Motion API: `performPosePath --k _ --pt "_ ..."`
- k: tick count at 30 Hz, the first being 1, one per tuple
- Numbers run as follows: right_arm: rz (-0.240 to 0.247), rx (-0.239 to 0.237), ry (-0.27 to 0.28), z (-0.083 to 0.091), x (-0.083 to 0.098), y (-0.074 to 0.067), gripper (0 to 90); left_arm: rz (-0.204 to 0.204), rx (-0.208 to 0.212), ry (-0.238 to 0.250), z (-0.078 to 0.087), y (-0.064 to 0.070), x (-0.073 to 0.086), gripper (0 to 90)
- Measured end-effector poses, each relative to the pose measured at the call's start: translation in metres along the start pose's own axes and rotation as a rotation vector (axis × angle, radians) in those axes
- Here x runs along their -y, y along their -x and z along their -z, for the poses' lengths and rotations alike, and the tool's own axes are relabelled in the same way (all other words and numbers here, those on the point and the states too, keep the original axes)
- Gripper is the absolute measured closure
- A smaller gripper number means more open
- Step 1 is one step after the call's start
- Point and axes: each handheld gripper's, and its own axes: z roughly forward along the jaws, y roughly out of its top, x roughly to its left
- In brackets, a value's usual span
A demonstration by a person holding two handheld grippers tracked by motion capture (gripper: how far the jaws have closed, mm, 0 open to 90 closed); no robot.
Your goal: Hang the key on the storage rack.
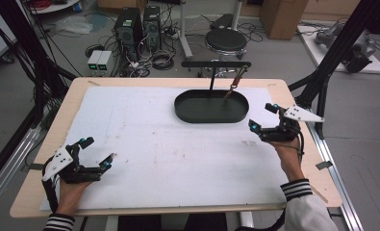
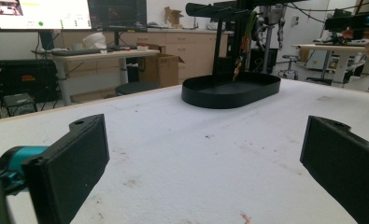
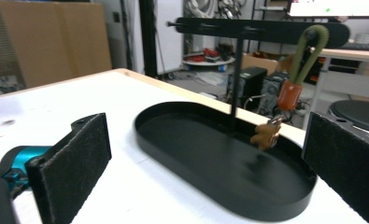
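Keychain (image 3: 285, 105) hangs on stand (image 3: 238, 70) | right hand-held gripper (image 1: 264, 118) released | left hand-held gripper (image 1: 97, 153) released

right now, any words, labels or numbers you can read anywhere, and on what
None can be read.
Monitor behind the table: rows of on-screen text, too small and blurred.
Second screen: blurred.
Small boxes on the floor: front markings too small.
Black tray and stand: no markings seen.
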Motion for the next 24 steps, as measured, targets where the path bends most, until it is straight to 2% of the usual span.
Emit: performPosePath --k 1,6,7,8,11,13,17,20,24 --pt "0.004 -0.008 0.006 0.007 0.008 -0.007 0.3 0.000 0.000 -0.001 0.000 0.000 0.000 1.7" --pt "0.015 -0.023 0.020 0.016 0.033 -0.024 0.3 0.001 0.000 -0.003 0.000 0.000 0.000 1.7" --pt "0.015 -0.023 0.020 0.016 0.033 -0.024 0.3 0.001 0.000 -0.002 0.000 0.000 0.000 1.7" --pt "0.025 -0.017 0.027 0.016 0.042 -0.029 0.3 0.001 0.000 -0.002 0.000 0.000 0.000 1.7" --pt "0.018 -0.013 0.037 0.017 0.051 -0.034 0.3 -0.001 -0.002 0.001 0.000 0.000 0.000 1.7" --pt "0.011 -0.001 0.063 0.019 0.061 -0.040 0.3 -0.004 -0.003 0.003 0.001 0.000 0.000 1.7" --pt "0.005 0.007 0.085 0.020 0.070 -0.044 0.3 -0.001 -0.005 0.010 0.001 0.000 0.000 1.7" --pt "0.028 0.014 0.106 0.021 0.079 -0.050 0.3 -0.005 -0.004 0.014 0.001 0.001 0.000 1.7" --pt "0.027 0.025 0.109 0.023 0.081 -0.050 0.3 -0.007 -0.004 0.018 0.002 0.001 0.001 1.7"
